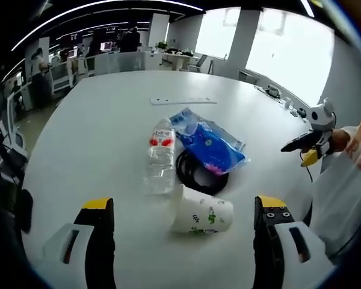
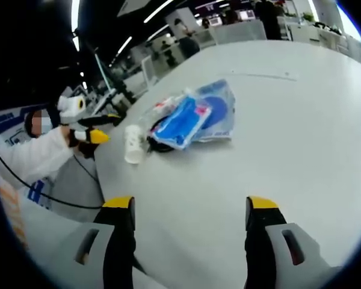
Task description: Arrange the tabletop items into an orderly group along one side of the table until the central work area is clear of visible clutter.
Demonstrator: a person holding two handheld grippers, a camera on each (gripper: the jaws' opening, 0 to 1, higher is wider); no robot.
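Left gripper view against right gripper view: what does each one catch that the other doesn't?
Left gripper view: the clear bottle lying flat in plain sight, the black cable coil partly under the bag, and the right hand-held gripper at the table's edge. Right gripper view: the left hand-held gripper, held out from a white sleeve. Both: the white table, the tipped paper cup and the blue bag, clustered together.

Around the paper cup (image 1: 202, 217), open table (image 1: 96, 138) lies left; bottle (image 1: 161, 158), cable coil (image 1: 195, 174) and blue bag (image 1: 210, 144) crowd behind.
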